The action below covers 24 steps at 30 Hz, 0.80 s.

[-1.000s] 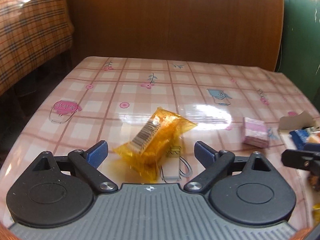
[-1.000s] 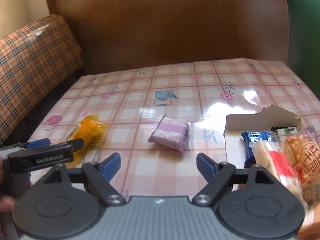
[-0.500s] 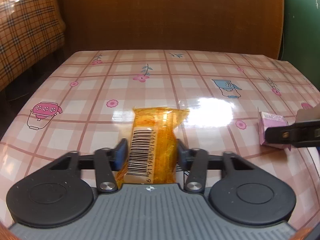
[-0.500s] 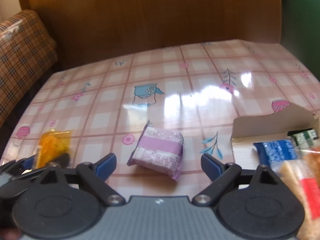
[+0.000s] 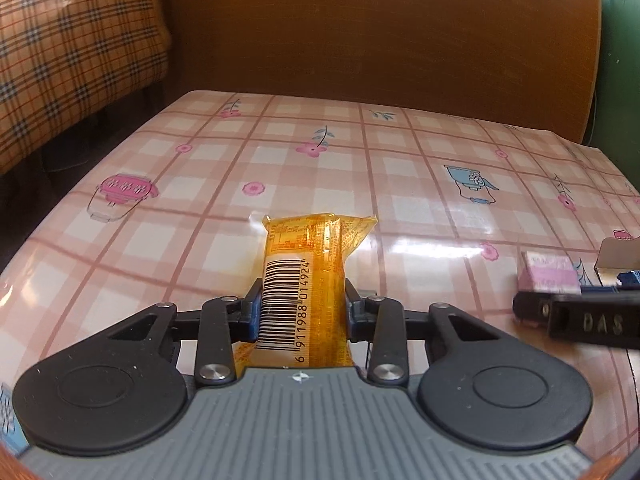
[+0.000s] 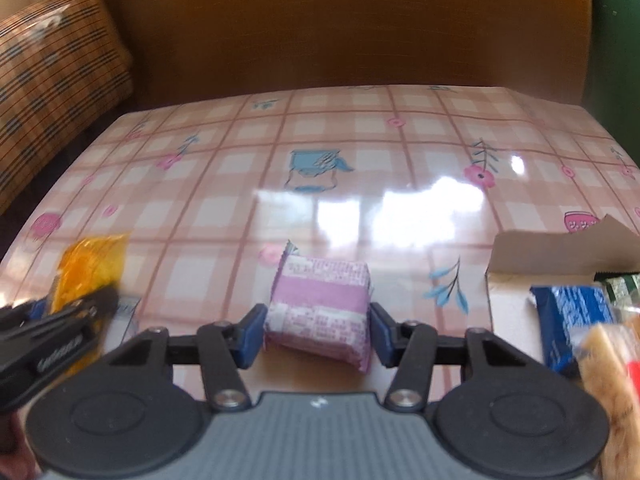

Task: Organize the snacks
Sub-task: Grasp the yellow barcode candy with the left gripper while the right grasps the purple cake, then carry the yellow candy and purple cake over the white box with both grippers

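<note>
A wooden panel [image 5: 380,40] stands behind everything, with a plaid couch [image 5: 72,40] at ten o'clock and a green surface [image 6: 616,32] at two o'clock. In front of them lies the table [image 5: 420,208], covered in a glossy pink checked cloth printed with flowers and little pots.

At three o'clock in the right wrist view sits an open cardboard box [image 6: 516,304] with a torn back flap. It holds a blue packet [image 6: 576,316], a green-edged packet behind that, and a pale snack with a red band at the frame edge, blurred.

The left gripper [image 5: 300,308] has just been closing. Its blue pads press both long sides of the orange packet [image 5: 316,256], which is pinched narrow between them. The packet's long axis runs straight away from the camera toward twelve o'clock, barcode side up, its crimped far end flaring out over the cloth. Its near end is hidden under the gripper body.

The right gripper [image 6: 318,330] has just been closing too. The purple packet [image 6: 320,304] sits between its pads on the cloth. The left pad touches the packet's side; at the right pad I cannot tell whether there is contact. This packet is squat, its longer side lying roughly across the view from nine to three o'clock, its crimped corner sticking up at eleven o'clock.
</note>
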Each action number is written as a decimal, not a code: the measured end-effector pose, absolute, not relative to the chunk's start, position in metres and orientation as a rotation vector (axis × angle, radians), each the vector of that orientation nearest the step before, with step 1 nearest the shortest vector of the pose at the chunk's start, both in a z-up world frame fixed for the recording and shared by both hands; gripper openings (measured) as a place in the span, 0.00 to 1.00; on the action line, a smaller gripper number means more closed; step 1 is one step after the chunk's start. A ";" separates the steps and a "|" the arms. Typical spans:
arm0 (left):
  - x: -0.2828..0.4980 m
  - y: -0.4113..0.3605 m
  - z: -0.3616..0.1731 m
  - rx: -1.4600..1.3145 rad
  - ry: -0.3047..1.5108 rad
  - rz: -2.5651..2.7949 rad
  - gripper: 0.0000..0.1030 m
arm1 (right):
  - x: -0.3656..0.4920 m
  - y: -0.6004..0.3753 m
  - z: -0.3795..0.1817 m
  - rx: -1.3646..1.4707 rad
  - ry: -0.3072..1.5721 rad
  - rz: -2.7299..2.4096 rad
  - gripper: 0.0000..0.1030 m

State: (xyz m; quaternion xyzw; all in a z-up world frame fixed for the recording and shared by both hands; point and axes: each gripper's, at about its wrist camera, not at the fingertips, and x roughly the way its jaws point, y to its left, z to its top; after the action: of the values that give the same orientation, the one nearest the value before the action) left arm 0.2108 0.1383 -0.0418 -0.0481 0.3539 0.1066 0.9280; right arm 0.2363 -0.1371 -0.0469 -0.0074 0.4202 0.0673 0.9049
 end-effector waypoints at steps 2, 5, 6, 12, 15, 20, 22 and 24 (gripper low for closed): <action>0.204 0.137 -0.041 -0.111 0.725 0.226 0.41 | 0.226 -0.138 -0.045 -0.005 0.876 0.165 0.51; 0.193 0.135 -0.039 -0.138 0.729 0.235 0.41 | 0.211 -0.137 -0.040 -0.006 0.871 0.183 0.51; 0.189 0.133 -0.038 -0.140 0.726 0.239 0.41 | 0.206 -0.138 -0.038 -0.006 0.869 0.191 0.51; 0.158 0.127 -0.024 -0.162 0.706 0.252 0.41 | 0.174 -0.142 -0.021 -0.003 0.841 0.231 0.51; 0.137 0.121 -0.013 -0.174 0.695 0.260 0.41 | 0.153 -0.143 -0.012 -0.019 0.822 0.249 0.51; 0.101 0.107 0.003 -0.157 0.674 0.278 0.41 | 0.123 -0.145 0.001 -0.035 0.798 0.270 0.51; 0.085 0.101 0.009 -0.158 0.669 0.281 0.41 | 0.112 -0.147 0.005 -0.051 0.783 0.268 0.51; 0.070 0.095 0.016 -0.147 0.660 0.284 0.41 | 0.102 -0.153 0.008 -0.044 0.779 0.264 0.51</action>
State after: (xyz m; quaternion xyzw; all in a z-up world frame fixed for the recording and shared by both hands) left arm 0.0696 0.0954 0.0158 -0.0718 0.3224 0.1390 0.9336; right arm 0.1019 -0.1529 0.0081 -0.0214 0.3786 0.1284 0.9164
